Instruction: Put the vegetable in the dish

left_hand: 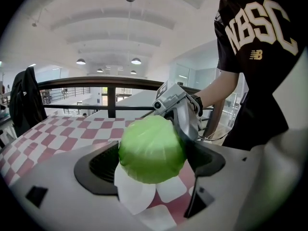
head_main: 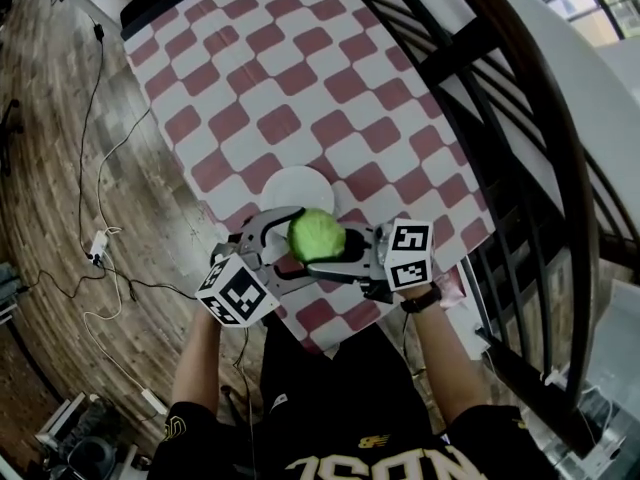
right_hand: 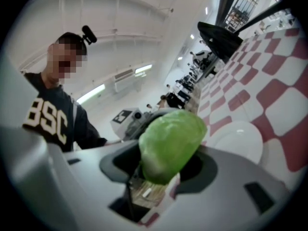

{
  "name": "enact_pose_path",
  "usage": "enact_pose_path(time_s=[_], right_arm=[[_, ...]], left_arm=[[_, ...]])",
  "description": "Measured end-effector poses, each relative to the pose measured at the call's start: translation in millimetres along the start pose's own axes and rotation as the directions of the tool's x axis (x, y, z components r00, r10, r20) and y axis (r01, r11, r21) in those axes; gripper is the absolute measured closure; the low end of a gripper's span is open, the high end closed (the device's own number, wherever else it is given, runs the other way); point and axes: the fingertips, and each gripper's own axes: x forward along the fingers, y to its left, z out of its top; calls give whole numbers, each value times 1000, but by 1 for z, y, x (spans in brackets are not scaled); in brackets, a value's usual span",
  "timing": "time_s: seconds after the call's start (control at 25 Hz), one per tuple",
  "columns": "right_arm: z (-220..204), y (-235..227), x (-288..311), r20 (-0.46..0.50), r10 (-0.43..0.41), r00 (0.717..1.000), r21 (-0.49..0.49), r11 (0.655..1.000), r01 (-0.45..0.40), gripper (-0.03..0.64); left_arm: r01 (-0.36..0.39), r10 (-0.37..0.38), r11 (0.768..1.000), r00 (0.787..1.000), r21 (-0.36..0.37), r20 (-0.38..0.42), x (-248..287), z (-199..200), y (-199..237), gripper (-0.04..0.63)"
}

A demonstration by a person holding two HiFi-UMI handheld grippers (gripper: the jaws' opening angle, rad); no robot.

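Note:
A round green cabbage [head_main: 317, 235] hangs above the near end of the red-and-white checked table [head_main: 300, 78], between both grippers. My left gripper [head_main: 280, 243] comes in from the left and is shut on it; in the left gripper view the cabbage [left_hand: 151, 150] fills the gap between the jaws [left_hand: 151, 172]. My right gripper [head_main: 346, 255] reaches in from the right. Its jaws [right_hand: 166, 170] stand wide around the cabbage [right_hand: 171, 141] without pressing on it. The white dish [head_main: 297, 190] lies on the table just beyond the cabbage and also shows in the right gripper view [right_hand: 238, 141].
A dark curved railing [head_main: 540, 138] runs along the table's right side. Cables and a power strip [head_main: 98, 245] lie on the wooden floor at the left. The table's near edge is right below the grippers.

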Motion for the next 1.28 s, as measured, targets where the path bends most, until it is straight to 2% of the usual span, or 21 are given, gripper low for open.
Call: enact_pose_path(time_s=[0.56,0.84,0.96,1.12,1.28], right_arm=[[-8,-29,-27,-76,-142,987,-97,986,135,379],[-10,-54,-42,-96,-280,955,-163,951,262,379],[-3,-67,-54,-56,-340,939,-158,931,328,379],[10,-75,-61,30,-384,923,-151,911,384,379],[20,-68,-59,84,-383,920,-149,908,392,379]], left_arm=[[-45,45,999,998,-14,-33,8,-12,17,143],[-91,87,995,991,-38,-99,2,-36,33,144],[-126,115,990,980,-61,-165,6,-51,47,144],[-191,154,977,937,-93,-313,19,-82,65,146],[-197,145,974,921,-111,-362,36,-95,65,146]])
